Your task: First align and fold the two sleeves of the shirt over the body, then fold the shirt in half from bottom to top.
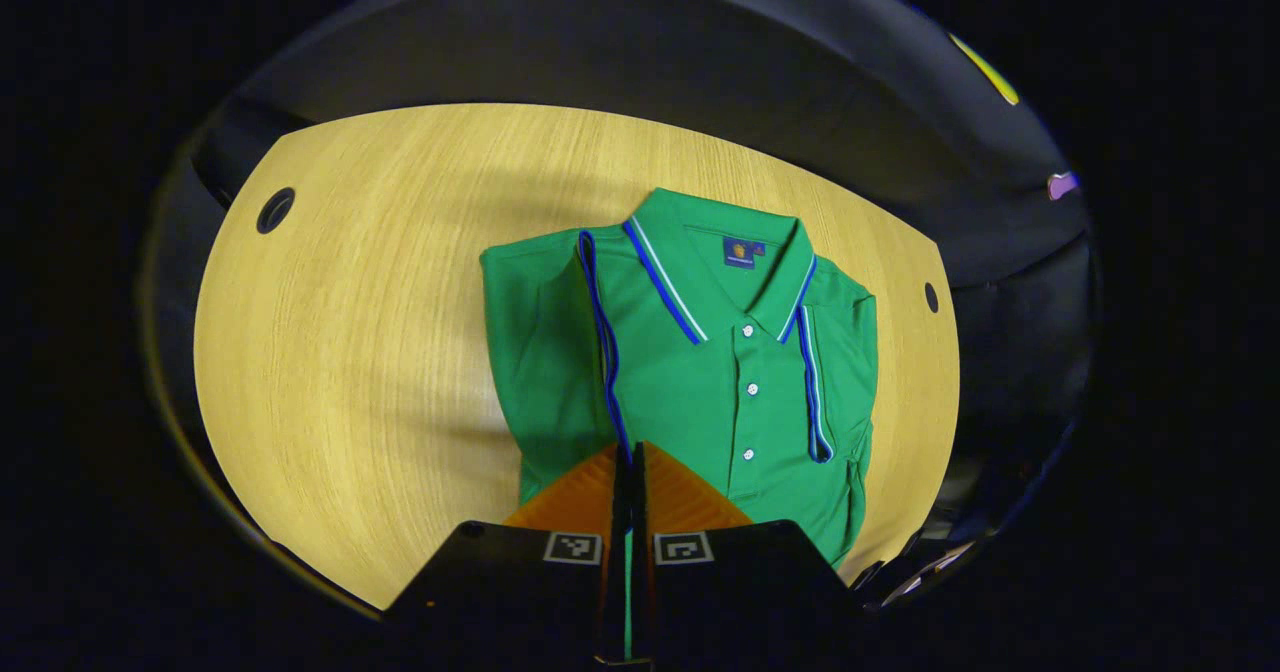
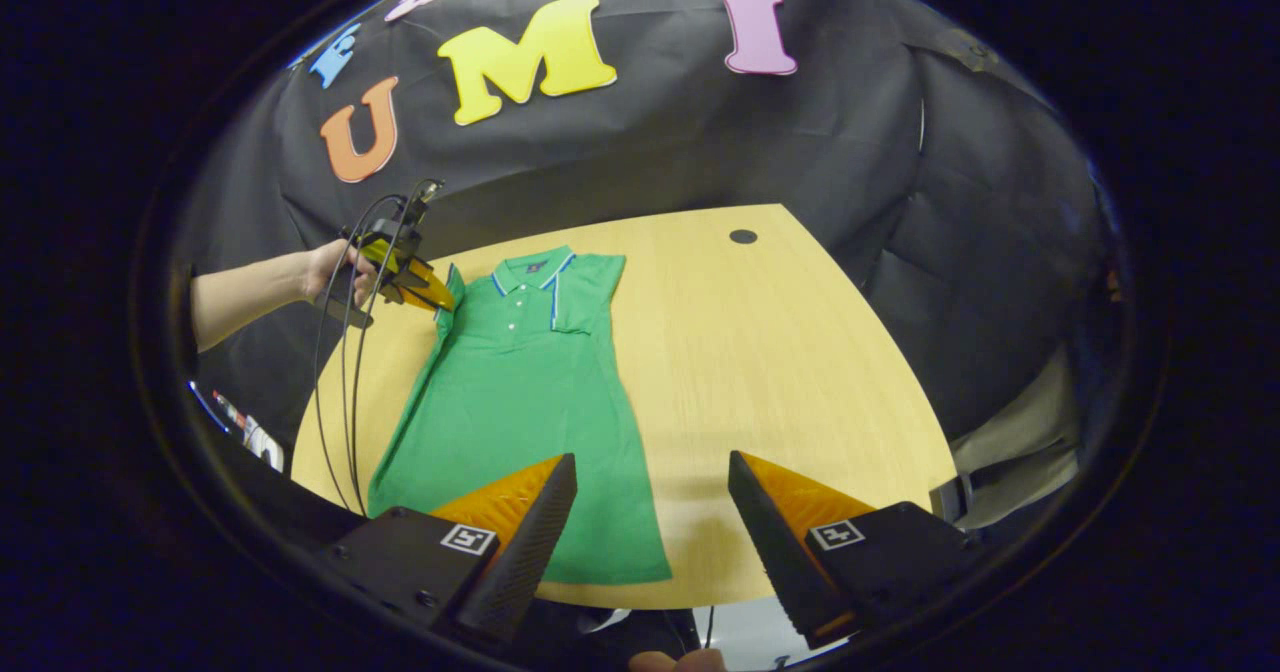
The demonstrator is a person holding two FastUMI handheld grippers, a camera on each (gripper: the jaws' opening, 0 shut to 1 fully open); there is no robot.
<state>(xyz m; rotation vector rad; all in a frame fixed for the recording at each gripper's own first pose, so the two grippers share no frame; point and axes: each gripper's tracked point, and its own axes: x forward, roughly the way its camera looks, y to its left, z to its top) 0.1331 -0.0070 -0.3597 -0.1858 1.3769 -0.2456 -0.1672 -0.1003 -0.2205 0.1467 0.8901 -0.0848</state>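
On the tabletop, left gripper view: green polo shirt point(image 1: 700, 392) flat on pale wood-grain tabletop point(image 1: 370, 352), collar far, both sleeves folded in.
Left gripper point(image 1: 632, 462): fingers pressed together, apparently pinching a sleeve edge.
Right gripper view: polo's long axis runs collar-far to hem-near.
Right gripper point(image 2: 652, 497): fingers spread above the hem.
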